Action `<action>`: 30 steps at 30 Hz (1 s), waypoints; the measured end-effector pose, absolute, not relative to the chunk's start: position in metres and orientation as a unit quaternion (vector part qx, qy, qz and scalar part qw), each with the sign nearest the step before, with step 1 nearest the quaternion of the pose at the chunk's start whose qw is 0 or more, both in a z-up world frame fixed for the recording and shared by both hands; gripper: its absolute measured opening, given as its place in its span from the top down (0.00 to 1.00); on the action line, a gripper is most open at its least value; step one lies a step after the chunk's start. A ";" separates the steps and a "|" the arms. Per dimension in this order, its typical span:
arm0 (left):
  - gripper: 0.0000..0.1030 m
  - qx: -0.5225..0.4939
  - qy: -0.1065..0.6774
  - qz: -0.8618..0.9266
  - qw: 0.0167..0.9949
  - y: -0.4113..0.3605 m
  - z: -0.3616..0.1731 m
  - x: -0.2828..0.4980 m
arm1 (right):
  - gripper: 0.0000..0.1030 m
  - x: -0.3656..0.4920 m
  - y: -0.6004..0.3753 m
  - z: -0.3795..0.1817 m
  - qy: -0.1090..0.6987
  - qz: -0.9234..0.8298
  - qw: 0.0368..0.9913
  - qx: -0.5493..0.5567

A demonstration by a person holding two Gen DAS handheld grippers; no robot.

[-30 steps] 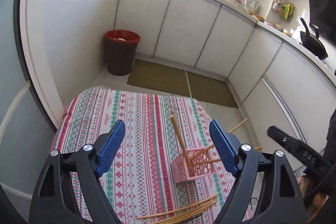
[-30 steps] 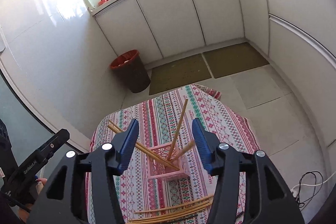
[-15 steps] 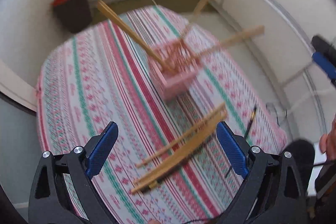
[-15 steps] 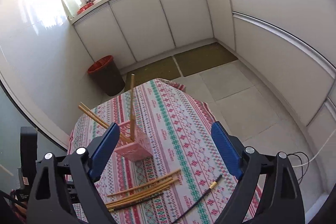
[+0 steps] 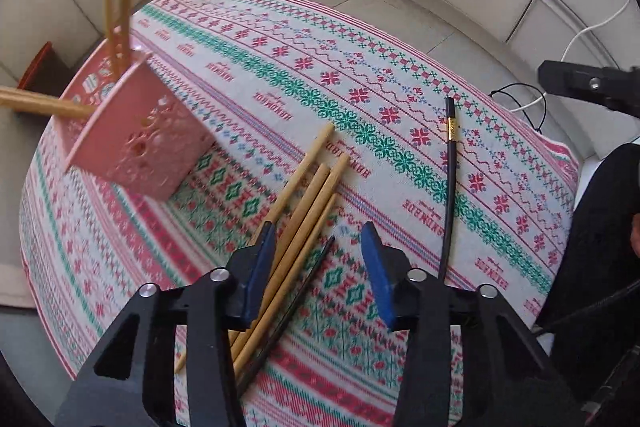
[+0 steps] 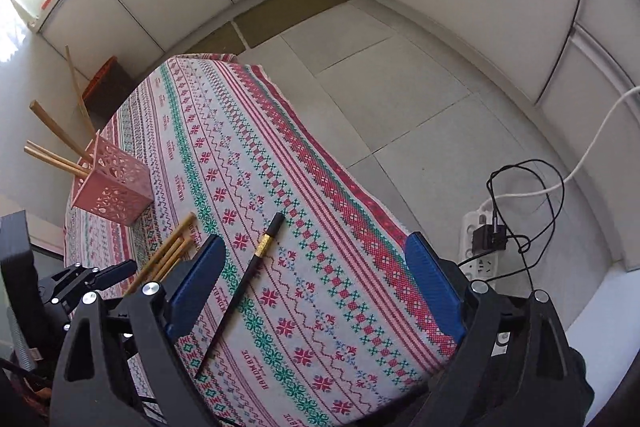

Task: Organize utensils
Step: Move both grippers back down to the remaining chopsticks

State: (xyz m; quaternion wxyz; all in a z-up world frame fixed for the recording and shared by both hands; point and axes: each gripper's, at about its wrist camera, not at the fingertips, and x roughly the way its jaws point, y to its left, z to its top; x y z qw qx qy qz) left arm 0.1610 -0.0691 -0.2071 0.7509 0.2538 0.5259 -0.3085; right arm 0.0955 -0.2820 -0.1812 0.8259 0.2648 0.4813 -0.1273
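A pink perforated basket stands on the patterned tablecloth with several wooden chopsticks sticking out of it. More wooden chopsticks lie loose beside a thin black chopstick. My left gripper points down over this bundle. Its jaws are closing, with the sticks between them and the pads not pressing on any. A second black chopstick with a gold band lies apart. My right gripper hovers wide open over it, the stick near its left finger.
A white power strip with black and white cables lies on the tiled floor to the right of the table. A red-rimmed bin stands by the white cabinets. A person's dark clothing is at the table's right edge.
Both grippers have dropped toward the table and tipped downward. The left jaws have narrowed over the wooden chopsticks. The right jaws have widened and moved right, over the black chopstick.
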 end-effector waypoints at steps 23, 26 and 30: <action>1.00 0.230 0.584 -0.338 0.701 -0.096 -0.226 0.188 | 0.14 0.104 -0.276 -0.193 0.493 -0.107 0.823 0.260; 1.00 0.211 0.576 -0.340 0.712 -0.089 -0.216 0.191 | 0.14 0.104 -0.274 -0.192 0.492 -0.105 0.825 0.258; 0.97 0.210 0.575 -0.333 0.717 -0.076 -0.213 0.200 | 0.14 0.104 -0.273 -0.195 0.496 -0.102 0.821 0.263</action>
